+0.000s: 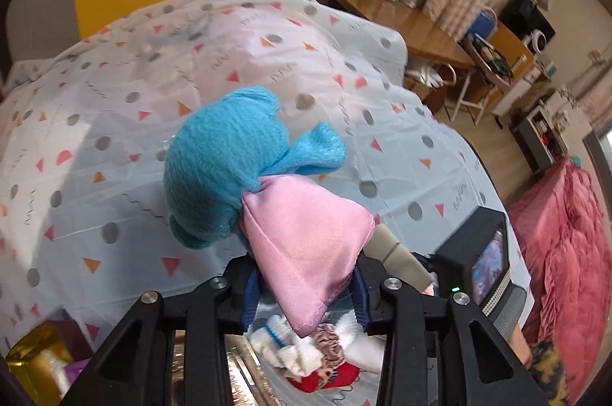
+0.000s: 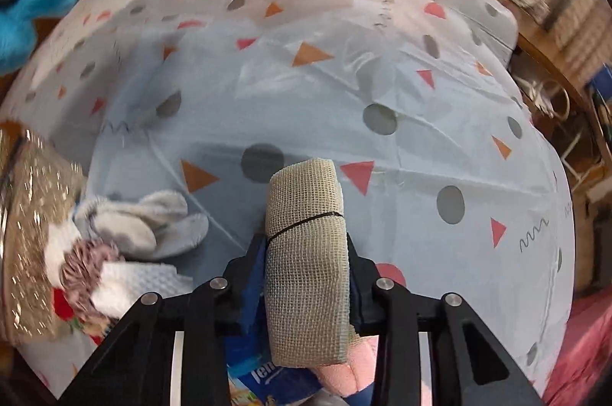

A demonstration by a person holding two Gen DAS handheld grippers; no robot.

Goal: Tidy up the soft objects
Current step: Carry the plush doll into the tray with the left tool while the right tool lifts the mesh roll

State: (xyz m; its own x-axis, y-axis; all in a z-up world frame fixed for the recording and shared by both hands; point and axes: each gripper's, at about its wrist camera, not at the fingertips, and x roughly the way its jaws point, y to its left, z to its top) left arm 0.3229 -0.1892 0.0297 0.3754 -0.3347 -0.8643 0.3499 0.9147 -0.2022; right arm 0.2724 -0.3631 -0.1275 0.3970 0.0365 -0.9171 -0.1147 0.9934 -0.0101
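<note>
1. So, I'm somewhere in the middle of this by my guess. A heap of soft stuff is still lying on the patterned bedsheet (image 2: 306, 92): a grey plush bunny (image 2: 153, 222), a knitted hedgehog-ish toy (image 2: 90, 259) and a white knit piece (image 2: 130, 285), all sitting low and to the left of my right tongs.
2. A glittery gold bag (image 2: 23, 234) is standing just past that heap, at the far left of the right view. I'm guessing that's where things go, but I can't confirm it.
3. My left tongs (image 1: 304, 295) are clamping the pink satin dress (image 1: 306, 245) of a blue-haired doll (image 1: 225, 172), and I'm holding it up off the sheet, head pointing away from the jaws.
4. My right tongs (image 2: 306, 276) are squeezing a roll of beige gauze bandage (image 2: 306, 253), banded with a black elastic, standing upright between the pads.
5. Something pink and plush (image 2: 344, 367) is peeking out right under the right jaws; can't tell what it is.
</note>
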